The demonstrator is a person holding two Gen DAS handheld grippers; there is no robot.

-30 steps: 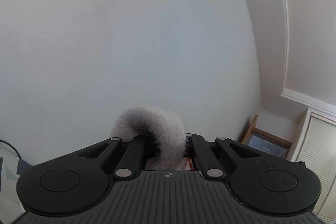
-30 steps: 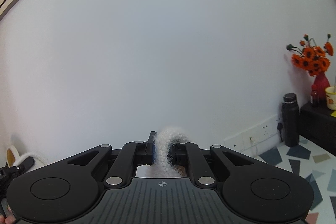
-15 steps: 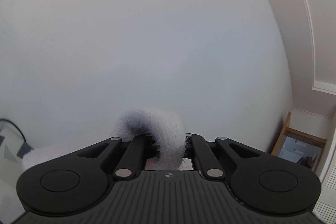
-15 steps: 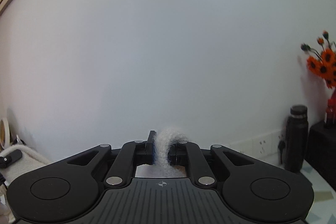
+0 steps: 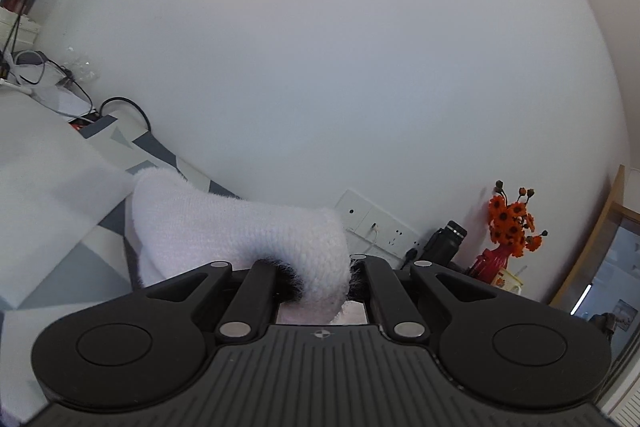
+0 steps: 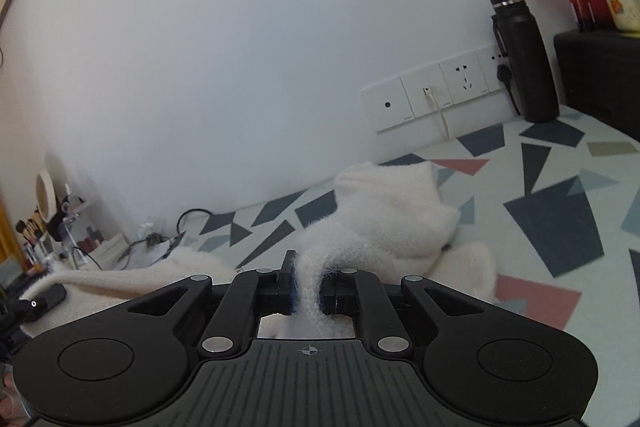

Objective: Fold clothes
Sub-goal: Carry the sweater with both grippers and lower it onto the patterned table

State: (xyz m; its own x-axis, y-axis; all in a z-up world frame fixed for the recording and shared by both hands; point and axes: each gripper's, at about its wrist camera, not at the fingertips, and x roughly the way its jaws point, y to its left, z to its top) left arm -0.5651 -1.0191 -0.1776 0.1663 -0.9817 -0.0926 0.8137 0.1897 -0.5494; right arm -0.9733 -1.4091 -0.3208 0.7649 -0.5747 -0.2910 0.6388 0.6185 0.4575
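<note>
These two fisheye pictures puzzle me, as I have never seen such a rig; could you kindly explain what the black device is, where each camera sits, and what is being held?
There is no robot here. A person holds a two-finger gripper in each hand, and a wide-angle camera on each one looks forward along its fingers. The black shape low in each picture is the gripper's own body.

One picture comes from the left gripper, the other from the right gripper. Both are shut on a fluffy white garment, each pinching a fold of it. The rest of the garment lies on a tabletop patterned with grey, blue and pink shapes.

At the back, by the white wall, you can see wall sockets, a black bottle and a red vase of orange flowers. At the left edge of the right picture are cables and cosmetics on a shelf.
</note>
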